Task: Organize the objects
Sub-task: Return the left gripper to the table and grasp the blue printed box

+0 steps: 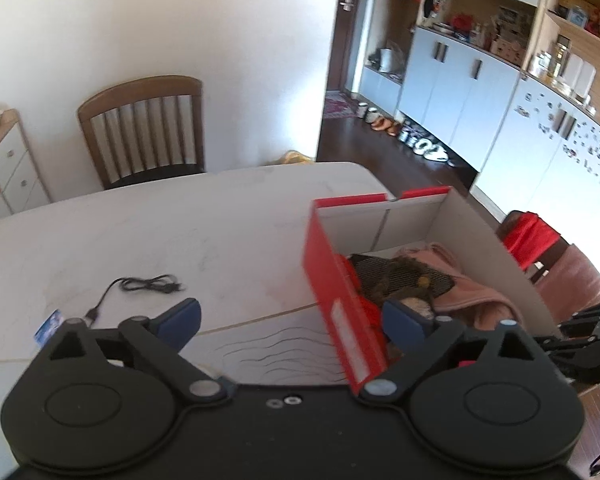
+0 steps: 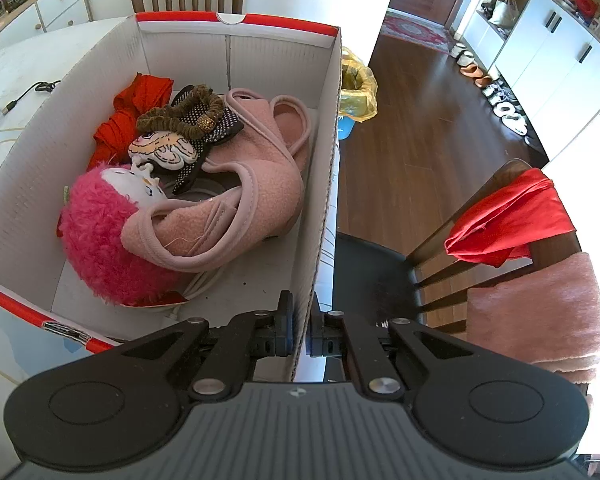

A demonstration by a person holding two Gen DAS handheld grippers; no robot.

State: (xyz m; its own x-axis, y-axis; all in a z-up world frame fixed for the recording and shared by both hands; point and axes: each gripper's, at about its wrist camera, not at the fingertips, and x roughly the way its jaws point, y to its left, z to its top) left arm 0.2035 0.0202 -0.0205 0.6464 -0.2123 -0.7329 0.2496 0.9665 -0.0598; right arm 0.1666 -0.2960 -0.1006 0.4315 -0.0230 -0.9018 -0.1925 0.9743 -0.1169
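Note:
A red cardboard box (image 2: 324, 184) with a white inside stands on the white table (image 1: 160, 232); it also shows in the left wrist view (image 1: 332, 280). Inside lie a pink fleece garment (image 2: 256, 196), a pink fuzzy plush toy (image 2: 100, 236), a red cloth (image 2: 132, 112), a brown scrunchie (image 2: 188, 112) and a small cartoon plush (image 2: 164, 148). My right gripper (image 2: 300, 332) is shut on the box's right wall near its front corner. My left gripper (image 1: 292, 320) is open, its jaws on either side of the box's left wall, not touching. A black USB cable (image 1: 140, 286) lies on the table to the left.
A wooden chair (image 1: 144, 128) stands behind the table. Another chair (image 2: 500, 248) draped with red and pink cloth is at the right. A bin with a yellow bag (image 2: 356, 92) sits on the floor beyond the box. A small blue-and-white packet (image 1: 48, 326) lies by the cable.

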